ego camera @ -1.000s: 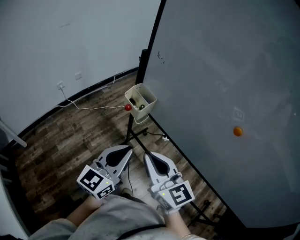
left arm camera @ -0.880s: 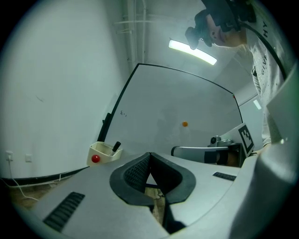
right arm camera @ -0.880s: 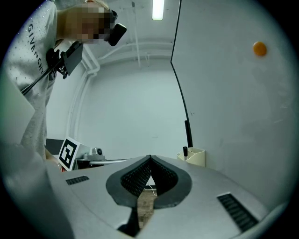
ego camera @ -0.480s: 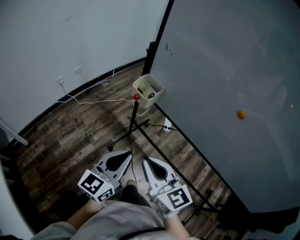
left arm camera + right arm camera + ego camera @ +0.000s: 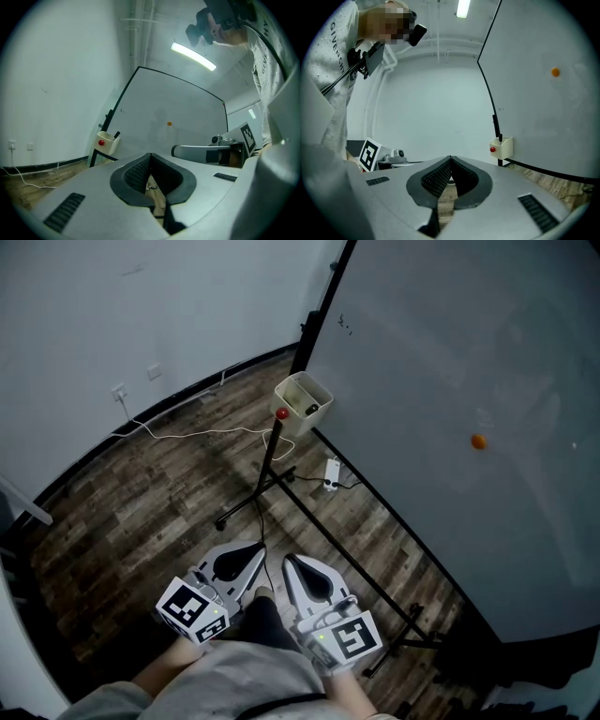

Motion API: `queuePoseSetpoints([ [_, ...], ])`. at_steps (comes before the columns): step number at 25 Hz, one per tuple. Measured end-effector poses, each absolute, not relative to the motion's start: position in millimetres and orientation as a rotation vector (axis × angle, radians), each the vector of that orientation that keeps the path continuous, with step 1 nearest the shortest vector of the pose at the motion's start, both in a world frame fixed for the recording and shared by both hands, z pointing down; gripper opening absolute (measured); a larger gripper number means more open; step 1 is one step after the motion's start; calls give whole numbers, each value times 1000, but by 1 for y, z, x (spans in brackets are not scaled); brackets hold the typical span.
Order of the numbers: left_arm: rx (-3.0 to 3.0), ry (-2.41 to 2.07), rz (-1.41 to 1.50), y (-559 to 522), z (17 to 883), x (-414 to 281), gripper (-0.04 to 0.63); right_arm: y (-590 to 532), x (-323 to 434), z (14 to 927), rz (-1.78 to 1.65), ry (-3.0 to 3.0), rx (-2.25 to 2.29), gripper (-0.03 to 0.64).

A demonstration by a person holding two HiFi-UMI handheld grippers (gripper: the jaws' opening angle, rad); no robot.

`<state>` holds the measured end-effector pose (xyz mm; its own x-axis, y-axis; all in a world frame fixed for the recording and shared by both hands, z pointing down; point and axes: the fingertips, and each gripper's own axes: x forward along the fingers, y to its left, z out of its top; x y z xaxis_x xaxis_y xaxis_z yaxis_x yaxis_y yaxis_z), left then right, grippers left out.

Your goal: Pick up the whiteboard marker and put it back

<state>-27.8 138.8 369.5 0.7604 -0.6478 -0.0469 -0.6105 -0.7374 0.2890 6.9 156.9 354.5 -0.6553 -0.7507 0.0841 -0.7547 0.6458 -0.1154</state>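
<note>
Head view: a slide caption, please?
Grey left tongs and right tongs, both shut and empty, held low, facing a cream plastic box beside the large white whiteboard.

The marker holder and whiteboard now sit farther from the head camera.

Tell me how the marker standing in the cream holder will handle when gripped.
The marker looks slim and straight, so it is probably stiff and light. It leans loosely in the open-topped holder, so it should lift out freely. Its dark body looks smooth and may slip or, once laid down, roll.
</note>
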Motion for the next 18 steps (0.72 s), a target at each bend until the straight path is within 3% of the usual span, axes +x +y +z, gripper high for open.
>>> queuePoseSetpoints([
  [18, 2698, -997, -250, 172, 369, -58, 15, 187, -30, 341, 136, -2848, 1247, 19],
])
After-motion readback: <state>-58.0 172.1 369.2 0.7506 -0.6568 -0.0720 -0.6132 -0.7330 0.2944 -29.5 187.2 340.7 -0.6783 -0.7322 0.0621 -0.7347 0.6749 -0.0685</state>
